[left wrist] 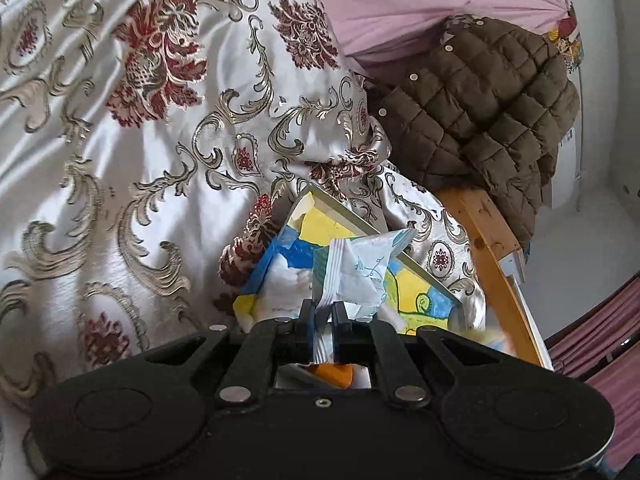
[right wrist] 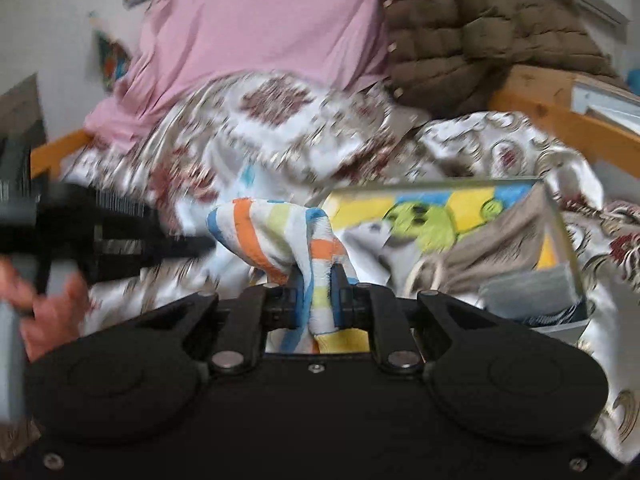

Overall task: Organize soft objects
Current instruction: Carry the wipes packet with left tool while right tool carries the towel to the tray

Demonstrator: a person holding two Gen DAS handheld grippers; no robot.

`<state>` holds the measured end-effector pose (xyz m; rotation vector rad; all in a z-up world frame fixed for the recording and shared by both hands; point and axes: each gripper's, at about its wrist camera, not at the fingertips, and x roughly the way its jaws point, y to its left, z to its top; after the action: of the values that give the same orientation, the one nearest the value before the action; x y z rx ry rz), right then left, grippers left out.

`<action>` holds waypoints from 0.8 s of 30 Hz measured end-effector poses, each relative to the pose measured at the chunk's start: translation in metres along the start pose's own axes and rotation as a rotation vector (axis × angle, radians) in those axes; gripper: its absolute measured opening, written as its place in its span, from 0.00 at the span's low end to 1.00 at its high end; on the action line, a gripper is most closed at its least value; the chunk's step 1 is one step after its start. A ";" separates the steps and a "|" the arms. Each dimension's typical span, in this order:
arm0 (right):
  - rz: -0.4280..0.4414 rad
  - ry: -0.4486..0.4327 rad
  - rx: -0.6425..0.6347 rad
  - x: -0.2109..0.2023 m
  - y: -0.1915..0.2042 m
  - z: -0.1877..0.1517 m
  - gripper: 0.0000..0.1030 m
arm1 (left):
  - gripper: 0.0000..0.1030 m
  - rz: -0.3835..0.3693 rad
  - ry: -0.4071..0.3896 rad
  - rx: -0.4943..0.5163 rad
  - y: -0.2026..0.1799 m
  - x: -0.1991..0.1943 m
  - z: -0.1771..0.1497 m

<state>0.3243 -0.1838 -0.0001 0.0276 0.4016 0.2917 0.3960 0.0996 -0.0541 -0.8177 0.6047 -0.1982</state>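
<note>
Gripping now: both grippers are pinched onto soft cloth over the bed.
Left gripper point(left wrist: 323, 310): jaws pressed together on a pale cloth point(left wrist: 358, 270), white with faint blue vine print and a striped edge, bunched and rising just ahead of the fingertips.
Right gripper point(right wrist: 316, 280): jaws closed on a striped cloth point(right wrist: 276, 236) with orange, blue, green and yellow bands; the cloth folds over to the left above the fingers and a tail hangs down between the jaws.
Person's hand point(right wrist: 44, 308): at the left edge of the right wrist view, wrapped on the handle of the other gripper, which reaches in from the left toward the striped cloth; this view is blurred.
Box point(left wrist: 420, 268): a grey-rimmed box with a yellow, blue and green cartoon picture, lying tilted on the bedspread just beyond both grippers; in the right wrist view a beige fabric piece point(right wrist: 492, 248) lies in it.
Bedspread point(left wrist: 160, 128): shiny white satin with dark red flowers and silver scrolls, rumpled, covering the bed around the box.
Bed frame point(left wrist: 492, 248): orange wooden rail along the bed's right edge.
Jacket point(left wrist: 492, 96): brown quilted, draped over the rail's far end.
Pink sheet point(left wrist: 420, 0): farthest back, behind the bedspread.
</note>
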 end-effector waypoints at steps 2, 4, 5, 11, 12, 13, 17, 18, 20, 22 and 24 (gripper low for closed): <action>-0.022 -0.021 0.020 0.007 -0.007 0.015 0.07 | 0.07 -0.029 0.000 -0.042 0.001 0.010 0.005; -0.053 -0.040 0.031 0.018 -0.013 0.032 0.07 | 0.08 -0.080 0.008 -0.092 -0.001 0.022 0.008; -0.067 -0.045 0.039 0.025 -0.016 0.038 0.07 | 0.08 -0.092 0.018 -0.090 -0.004 0.028 0.008; -0.169 -0.078 0.142 0.071 -0.037 0.069 0.07 | 0.08 -0.064 0.072 -0.041 -0.006 0.058 0.008; -0.176 -0.065 0.156 0.082 -0.041 0.073 0.07 | 0.08 -0.064 0.076 -0.048 -0.003 0.062 0.007; -0.176 -0.052 0.166 0.090 -0.045 0.074 0.07 | 0.08 -0.062 0.081 -0.048 -0.002 0.066 0.006; -0.175 0.013 0.149 0.128 -0.049 0.068 0.07 | 0.08 -0.030 0.123 -0.002 0.000 0.085 -0.002; -0.176 0.029 0.138 0.136 -0.047 0.065 0.07 | 0.08 -0.026 0.139 -0.001 0.001 0.090 -0.004; -0.178 0.059 0.122 0.147 -0.044 0.056 0.07 | 0.08 -0.021 0.156 -0.004 0.004 0.096 -0.007; -0.182 0.095 0.113 0.162 -0.039 0.047 0.07 | 0.08 -0.014 0.166 -0.005 0.006 0.101 -0.009; -0.184 0.129 0.117 0.174 -0.031 0.036 0.07 | 0.08 -0.012 0.171 -0.014 0.009 0.103 -0.009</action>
<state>0.5002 -0.1629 -0.0364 0.0864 0.5451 0.0880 0.4740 0.0602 -0.1099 -0.8234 0.7629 -0.2775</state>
